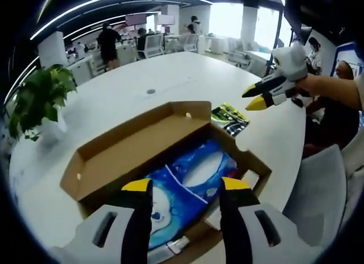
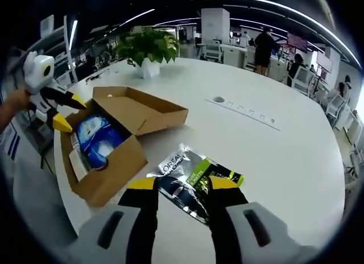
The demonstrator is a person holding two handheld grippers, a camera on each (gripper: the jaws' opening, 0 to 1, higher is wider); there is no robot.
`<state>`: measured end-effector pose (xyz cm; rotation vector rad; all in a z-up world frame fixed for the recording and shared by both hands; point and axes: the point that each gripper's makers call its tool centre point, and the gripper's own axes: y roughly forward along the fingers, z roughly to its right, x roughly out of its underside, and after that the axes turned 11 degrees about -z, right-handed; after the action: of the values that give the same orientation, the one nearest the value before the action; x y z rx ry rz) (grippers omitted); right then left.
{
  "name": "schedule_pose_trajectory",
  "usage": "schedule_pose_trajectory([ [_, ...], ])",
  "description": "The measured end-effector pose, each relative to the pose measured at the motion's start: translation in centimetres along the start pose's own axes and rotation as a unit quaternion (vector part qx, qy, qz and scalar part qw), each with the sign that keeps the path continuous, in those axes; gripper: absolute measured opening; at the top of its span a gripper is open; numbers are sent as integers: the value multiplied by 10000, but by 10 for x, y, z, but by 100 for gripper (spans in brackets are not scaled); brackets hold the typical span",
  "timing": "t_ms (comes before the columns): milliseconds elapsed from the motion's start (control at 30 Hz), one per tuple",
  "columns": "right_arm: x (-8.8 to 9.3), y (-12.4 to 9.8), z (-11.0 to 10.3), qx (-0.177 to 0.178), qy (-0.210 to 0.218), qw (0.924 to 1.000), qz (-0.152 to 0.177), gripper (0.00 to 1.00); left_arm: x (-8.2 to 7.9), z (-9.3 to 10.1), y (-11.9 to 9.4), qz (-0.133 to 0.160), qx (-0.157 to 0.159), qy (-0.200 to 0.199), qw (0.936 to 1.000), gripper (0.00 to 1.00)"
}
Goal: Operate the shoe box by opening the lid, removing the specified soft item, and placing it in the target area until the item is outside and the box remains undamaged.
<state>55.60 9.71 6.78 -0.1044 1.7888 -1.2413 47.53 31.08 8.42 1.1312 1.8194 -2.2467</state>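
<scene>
Both jaws stand apart and empty, and we see the blue soft pack [image 1: 187, 187] inside the opened shoe box [image 1: 122, 144], probably lengthwise, just ahead between our left gripper [image 1: 186, 187], which is nearer than the right gripper [image 2: 182, 184].

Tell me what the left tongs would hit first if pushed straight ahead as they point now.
Most likely the blue tissue pack lying in the open shoe box; the left tongs stand open right over it, though depth is unclear.
</scene>
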Motion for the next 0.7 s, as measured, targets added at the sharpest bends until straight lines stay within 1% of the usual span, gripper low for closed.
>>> schedule_pose_trajectory([
  [100,-5,-2,-12,-85,-27,9999,64,33,6,-7,-5,27,-108,-92,9999,47],
  [200,-11,-4,-30,-358,87,9993,91,34,13,-15,-12,41,-199,-178,9996,47],
  [367,-18,-6,-48,-463,-69,9988,156,34,25,-25,-24,85,-332,-366,9987,47],
  [567,-25,-2,-66,-614,-165,9978,177,34,41,-38,-35,66,-498,-459,9977,48],
  [700,-27,1,-78,-709,-194,9971,176,34,45,-46,-42,126,-585,-595,9964,48],
])
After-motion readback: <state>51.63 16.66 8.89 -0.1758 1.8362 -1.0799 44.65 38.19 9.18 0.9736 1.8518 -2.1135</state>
